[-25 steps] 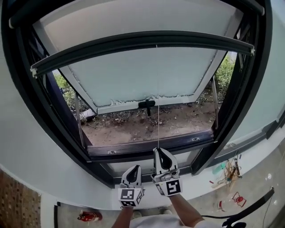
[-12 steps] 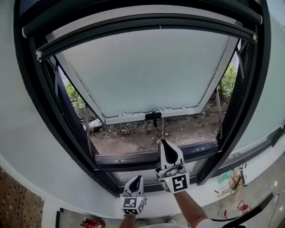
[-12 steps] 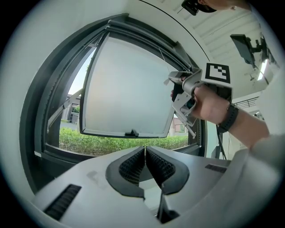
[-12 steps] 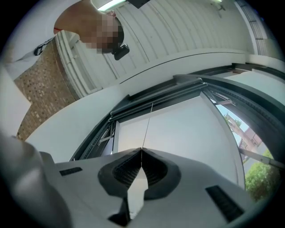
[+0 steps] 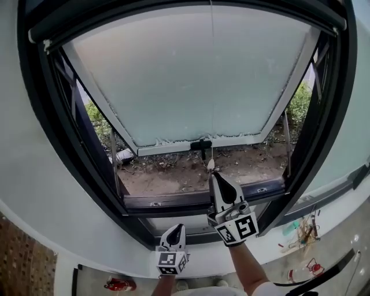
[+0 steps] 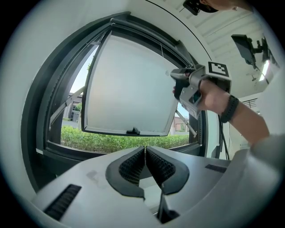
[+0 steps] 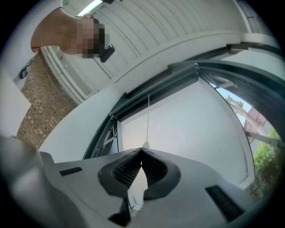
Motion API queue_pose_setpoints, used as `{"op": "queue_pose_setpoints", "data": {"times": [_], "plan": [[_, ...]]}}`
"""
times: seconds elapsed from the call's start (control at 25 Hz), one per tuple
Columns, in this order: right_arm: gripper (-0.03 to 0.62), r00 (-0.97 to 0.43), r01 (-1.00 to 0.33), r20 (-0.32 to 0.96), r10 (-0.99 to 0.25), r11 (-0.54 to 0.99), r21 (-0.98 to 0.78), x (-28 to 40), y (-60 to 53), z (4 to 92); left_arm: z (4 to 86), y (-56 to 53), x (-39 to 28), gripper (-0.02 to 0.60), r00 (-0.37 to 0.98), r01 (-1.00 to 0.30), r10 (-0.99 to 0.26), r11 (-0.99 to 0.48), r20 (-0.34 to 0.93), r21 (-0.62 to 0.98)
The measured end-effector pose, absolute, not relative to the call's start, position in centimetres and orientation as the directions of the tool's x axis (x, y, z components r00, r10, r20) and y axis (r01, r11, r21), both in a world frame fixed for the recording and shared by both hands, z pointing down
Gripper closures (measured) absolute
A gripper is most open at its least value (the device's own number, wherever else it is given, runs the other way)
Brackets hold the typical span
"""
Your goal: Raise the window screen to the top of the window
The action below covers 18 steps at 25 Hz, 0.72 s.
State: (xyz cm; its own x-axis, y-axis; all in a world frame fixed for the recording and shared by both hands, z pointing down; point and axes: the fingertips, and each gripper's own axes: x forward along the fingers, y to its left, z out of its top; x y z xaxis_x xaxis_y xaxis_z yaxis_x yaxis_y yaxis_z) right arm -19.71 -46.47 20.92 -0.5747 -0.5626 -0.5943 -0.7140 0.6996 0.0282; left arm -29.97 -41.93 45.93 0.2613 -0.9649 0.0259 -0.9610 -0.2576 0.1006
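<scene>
Up at the window's top, the screen bar (image 5: 133, 16) had just arrived as your right gripper (image 5: 214, 175), clamped on the pull cord (image 5: 211, 87), rose. The raise looked nearly done. Your left gripper (image 5: 178, 229) stayed closed and empty.

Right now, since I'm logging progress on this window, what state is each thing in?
Dark window screen bar: raised to the top of the frame.
Thin white pull cord: straight, running down into the right tool.
Frosted-glass window sash: swung open outward.
Right tool: shut on the cord's lower end.
Left tool: shut, empty, held low.
</scene>
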Motion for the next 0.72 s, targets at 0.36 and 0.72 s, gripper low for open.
{"op": "queue_pose_setpoints", "data": {"times": [0.36,0.72], "plan": [[0.592,-0.566,-0.814,-0.166,-0.808,0.579,-0.045,-19.6,-47.8,39.6,45.6,-42.9,-29.7,0.571,0.271,-0.958,-0.963,-0.269,0.005,0.101],[0.592,-0.579,-0.815,-0.05,-0.814,0.578,0.033,-18.9,-45.5,44.9,45.2,-43.5,-28.6,0.571,0.282,-0.956,-0.959,-0.283,-0.018,0.073]]}}
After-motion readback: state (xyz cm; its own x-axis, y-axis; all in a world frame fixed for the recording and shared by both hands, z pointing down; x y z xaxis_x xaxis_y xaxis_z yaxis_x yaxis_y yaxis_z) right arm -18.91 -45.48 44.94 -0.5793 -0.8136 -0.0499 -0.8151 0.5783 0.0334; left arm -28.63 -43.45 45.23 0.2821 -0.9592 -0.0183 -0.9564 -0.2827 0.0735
